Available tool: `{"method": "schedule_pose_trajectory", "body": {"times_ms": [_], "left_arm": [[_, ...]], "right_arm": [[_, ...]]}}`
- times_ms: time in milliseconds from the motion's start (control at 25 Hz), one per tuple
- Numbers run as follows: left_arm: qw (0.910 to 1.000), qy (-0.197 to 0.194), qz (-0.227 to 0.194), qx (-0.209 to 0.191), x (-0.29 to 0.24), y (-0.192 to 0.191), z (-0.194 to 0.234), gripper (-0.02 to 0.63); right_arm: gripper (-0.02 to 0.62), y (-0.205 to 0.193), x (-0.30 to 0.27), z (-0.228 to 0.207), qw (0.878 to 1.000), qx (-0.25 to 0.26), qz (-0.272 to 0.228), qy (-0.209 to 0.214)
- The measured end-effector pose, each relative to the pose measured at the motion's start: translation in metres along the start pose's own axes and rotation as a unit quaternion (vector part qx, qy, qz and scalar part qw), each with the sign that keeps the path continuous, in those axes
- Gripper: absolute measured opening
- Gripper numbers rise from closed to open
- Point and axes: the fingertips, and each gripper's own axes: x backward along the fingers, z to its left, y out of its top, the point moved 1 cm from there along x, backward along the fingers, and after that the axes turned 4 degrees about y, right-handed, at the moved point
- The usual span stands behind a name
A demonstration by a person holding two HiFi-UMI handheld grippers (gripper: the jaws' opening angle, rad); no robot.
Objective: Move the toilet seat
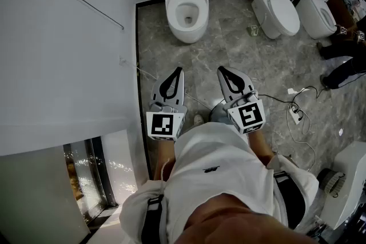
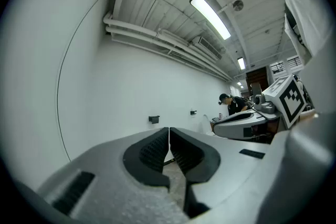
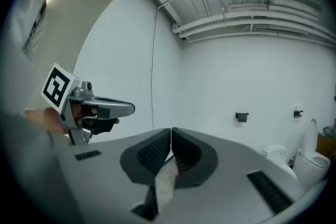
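A white toilet (image 1: 187, 8) stands against the far wall on the grey marble floor, with its lid up and the bowl showing. Both grippers are held level, side by side, well short of it and touching nothing. My left gripper (image 1: 179, 69) is shut with nothing between its pads (image 2: 157, 147). My right gripper (image 1: 220, 69) is also shut and empty, its pads (image 3: 185, 152) pressed together. Each gripper view shows the other gripper to the side, the right gripper (image 2: 247, 123) and the left gripper (image 3: 100, 110).
Two more white toilets (image 1: 277, 6) (image 1: 319, 8) with lids down stand at the far right. A white partition wall (image 1: 63, 66) runs along the left. Cables and a power strip (image 1: 295, 113) lie on the floor at right, near a person (image 1: 343, 66) and a white appliance (image 1: 349, 180).
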Motion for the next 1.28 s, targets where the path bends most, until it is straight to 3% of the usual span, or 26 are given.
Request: {"method": "schedule_pose_trajectory", "body": {"times_ms": [560,1280], "left_arm": [[0.9997,-0.014,0.008,-0.019,-0.013,-0.019,0.019,0.031],[0.9996,-0.007,0.019,-0.019,-0.120,-0.033,0.057,0.031]], "right_arm": [[0.032,-0.005,-0.021,0.001,1.000,0.002,0.001,-0.010],[0.032,-0.010,-0.106,-0.078,1.000,-0.001,0.001,0.007]]}}
